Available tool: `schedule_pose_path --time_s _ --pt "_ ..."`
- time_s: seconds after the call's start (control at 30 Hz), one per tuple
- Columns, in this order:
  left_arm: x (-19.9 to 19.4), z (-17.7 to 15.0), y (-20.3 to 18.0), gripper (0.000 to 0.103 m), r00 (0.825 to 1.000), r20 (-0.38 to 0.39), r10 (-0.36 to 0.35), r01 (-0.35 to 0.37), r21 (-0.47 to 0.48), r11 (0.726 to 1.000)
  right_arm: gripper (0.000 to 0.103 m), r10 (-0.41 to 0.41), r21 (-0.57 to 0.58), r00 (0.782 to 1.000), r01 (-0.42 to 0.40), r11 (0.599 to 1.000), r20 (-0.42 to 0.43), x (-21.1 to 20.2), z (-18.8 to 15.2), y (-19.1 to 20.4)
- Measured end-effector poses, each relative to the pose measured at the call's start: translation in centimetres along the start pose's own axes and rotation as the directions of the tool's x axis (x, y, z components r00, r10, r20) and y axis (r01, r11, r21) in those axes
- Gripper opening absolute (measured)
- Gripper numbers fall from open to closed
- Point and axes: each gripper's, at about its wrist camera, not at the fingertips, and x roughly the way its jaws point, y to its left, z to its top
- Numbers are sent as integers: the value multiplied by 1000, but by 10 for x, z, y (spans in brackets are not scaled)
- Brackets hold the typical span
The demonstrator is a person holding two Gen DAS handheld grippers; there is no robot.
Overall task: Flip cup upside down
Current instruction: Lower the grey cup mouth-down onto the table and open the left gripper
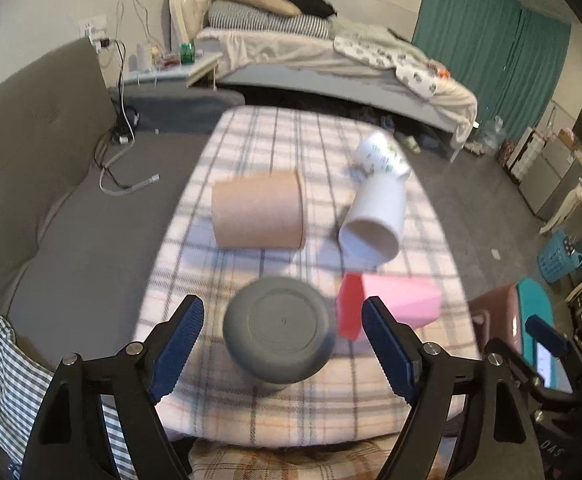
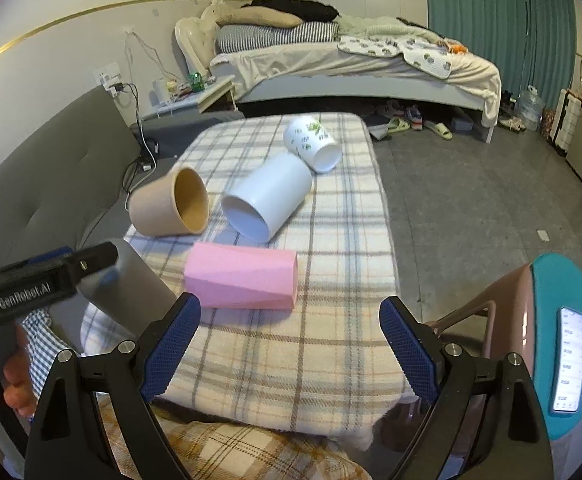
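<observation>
Grey cup sits between wide-open left hand-held gripper, marked "GenRobot.AI".

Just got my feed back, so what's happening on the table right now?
The left gripper is open around a grey cup, whose base faces its camera. The fingers sit either side of the cup without visibly touching it, and the cup is blurred. The right gripper is open and empty over the near end of the plaid table. A tan cup, white cup, floral cup and pink container lie on their sides.
</observation>
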Motion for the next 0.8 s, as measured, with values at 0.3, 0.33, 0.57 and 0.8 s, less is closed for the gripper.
schedule_pose_path --time_s 0.3,0.33,0.57,0.8 --pt "-91 -10 1 98 965 247 93 -104 32 994 91 3 -36 993 2 999 120 -61 -5 18" --pt "-99 -15 3 100 958 266 106 -120 36 992 91 6 -40 992 -1 999 127 -65 -7 21" --pt "-131 -47 14 103 925 345 161 -185 38 982 103 12 -63 980 0 998 198 -92 -30 44" --pt "-140 -71 13 103 899 408 160 -182 17 983 103 -11 -65 976 25 998 217 -99 -49 50"
